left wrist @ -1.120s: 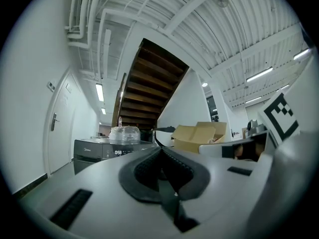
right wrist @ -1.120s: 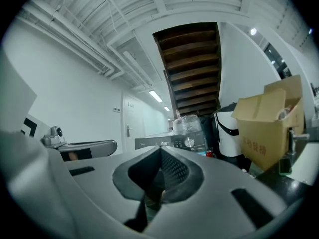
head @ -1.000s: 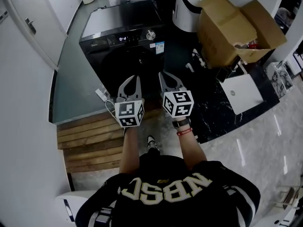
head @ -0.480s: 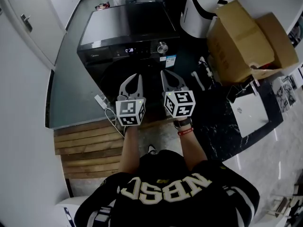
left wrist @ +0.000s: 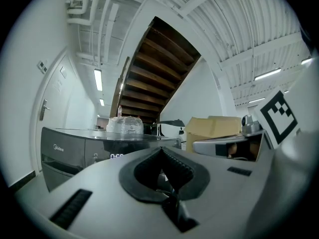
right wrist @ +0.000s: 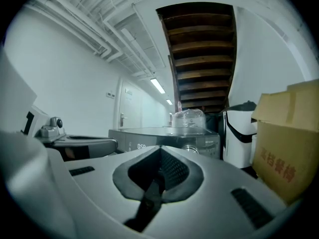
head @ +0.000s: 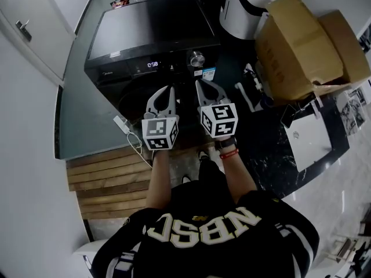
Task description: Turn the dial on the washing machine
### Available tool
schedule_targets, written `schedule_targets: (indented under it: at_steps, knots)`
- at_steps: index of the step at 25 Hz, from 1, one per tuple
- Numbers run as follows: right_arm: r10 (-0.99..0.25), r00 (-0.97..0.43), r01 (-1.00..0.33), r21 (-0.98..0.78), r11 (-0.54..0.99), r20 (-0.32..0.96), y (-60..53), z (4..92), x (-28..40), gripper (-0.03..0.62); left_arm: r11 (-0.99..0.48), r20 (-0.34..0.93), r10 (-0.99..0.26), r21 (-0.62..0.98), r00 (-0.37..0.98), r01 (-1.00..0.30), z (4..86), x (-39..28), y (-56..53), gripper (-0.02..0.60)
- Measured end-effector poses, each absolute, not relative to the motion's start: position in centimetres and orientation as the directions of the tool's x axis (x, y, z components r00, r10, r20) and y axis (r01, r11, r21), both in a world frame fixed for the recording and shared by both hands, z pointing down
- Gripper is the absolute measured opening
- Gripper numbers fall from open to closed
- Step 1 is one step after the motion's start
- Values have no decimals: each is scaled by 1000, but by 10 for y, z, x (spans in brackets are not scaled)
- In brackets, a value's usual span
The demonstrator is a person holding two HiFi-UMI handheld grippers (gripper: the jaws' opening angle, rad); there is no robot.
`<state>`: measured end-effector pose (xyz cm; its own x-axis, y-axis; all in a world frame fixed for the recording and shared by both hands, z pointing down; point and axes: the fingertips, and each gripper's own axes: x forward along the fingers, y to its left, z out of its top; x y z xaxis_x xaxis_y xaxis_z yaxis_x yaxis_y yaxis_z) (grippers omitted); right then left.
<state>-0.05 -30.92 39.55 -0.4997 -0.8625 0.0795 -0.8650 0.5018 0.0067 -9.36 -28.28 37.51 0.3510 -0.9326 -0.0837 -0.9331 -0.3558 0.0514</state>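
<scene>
At twelve o'clock from the left gripper (head: 165, 92) and the right gripper (head: 203, 87), two claws both closed and empty, stood one washing machine (head: 156, 33), its one dial (head: 197, 57) at one o'clock.

What I see on the floor

The dark marble floor (head: 266, 161) carries the washing machine (head: 153, 36). A white-and-black bin (head: 246, 4) stands near its right side, with cardboard boxes (head: 301, 45) just beside that. What looks like a closed white laptop (head: 307, 141) lies flat. A white power strip (head: 122, 124) lies near the wooden slats (head: 104, 181).
</scene>
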Motion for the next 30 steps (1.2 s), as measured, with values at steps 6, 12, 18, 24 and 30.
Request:
schedule_targets:
  at_steps: [6, 12, 18, 24, 30]
  knots:
    - [-849, -514, -826, 198, 528, 118, -345, 395, 0, 10, -344, -76, -938, 65, 339, -937, 379, -89, -303, 14]
    - [-827, -535, -698, 462, 547, 173, -369, 395, -10, 47, -325, -62, -945, 76, 320, -943, 392, -90, -312, 14]
    - [-820, -522, -552, 639, 535, 235, -387, 416, -24, 85, -309, -51, -951, 76, 306, -948, 397, -98, -316, 14]
    - [-845, -462, -341, 825, 450, 270, -402, 433, -30, 142, -306, -39, -952, 77, 304, -949, 404, -100, -318, 14]
    - [-872, -373, -105, 919, 380, 317, -421, 455, -29, 213, -302, -33, -953, 76, 301, -950, 407, -105, -319, 14]
